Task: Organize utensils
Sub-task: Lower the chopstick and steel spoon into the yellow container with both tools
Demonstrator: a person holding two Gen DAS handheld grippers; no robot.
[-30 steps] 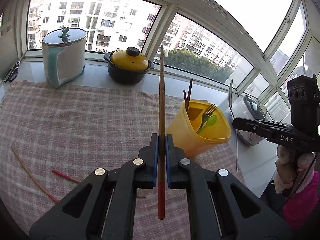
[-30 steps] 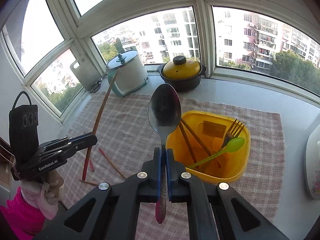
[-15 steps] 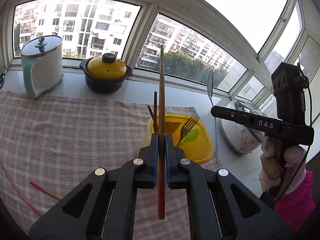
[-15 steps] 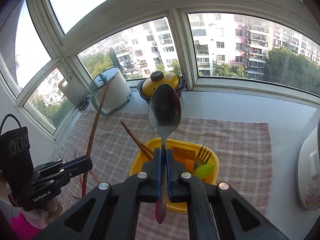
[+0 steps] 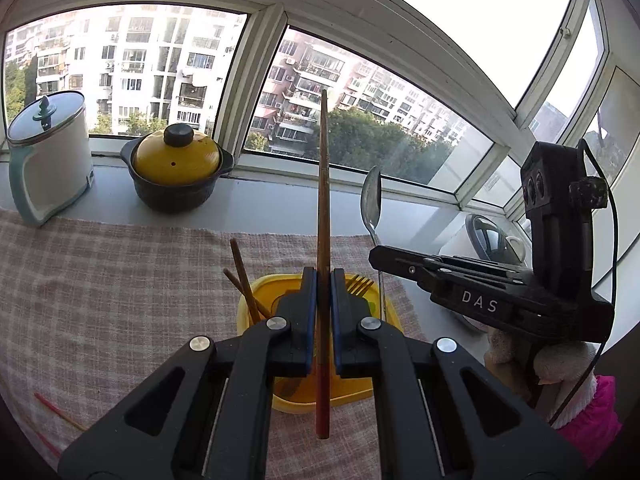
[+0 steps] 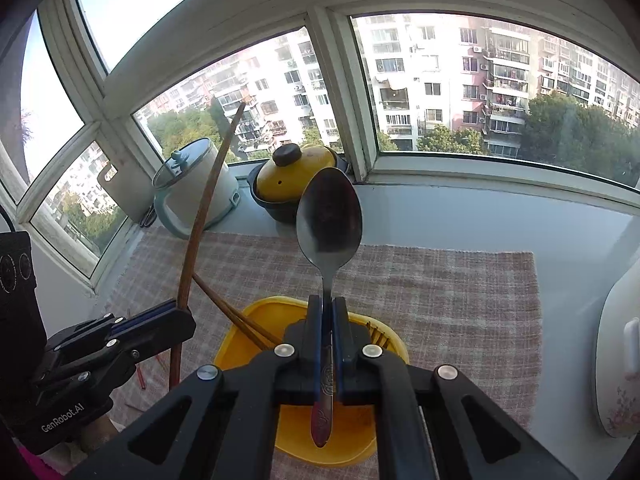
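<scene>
Wooden, thin chopstick [image 5: 323, 208] stands pinched in the left gripper [image 5: 323, 280]; the right gripper [image 6: 327, 312] pinches a shiny metal spoon [image 6: 329, 220] above the yellow plastic tub [image 6: 240, 336].

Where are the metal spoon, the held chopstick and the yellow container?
metal spoon [image 6: 329, 216], right wrist view, on its bowl.
chopstick [image 5: 323, 184], left wrist view, on its upper shaft.
yellow container [image 6: 236, 344], right wrist view, on its left rim.

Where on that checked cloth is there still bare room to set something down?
Free: the checked cloth between the yellow container and the windowsill, out to its right edge. Also the stretch left of the container, below the white pot. Crowded: the near-left corner, with loose chopsticks.
</scene>
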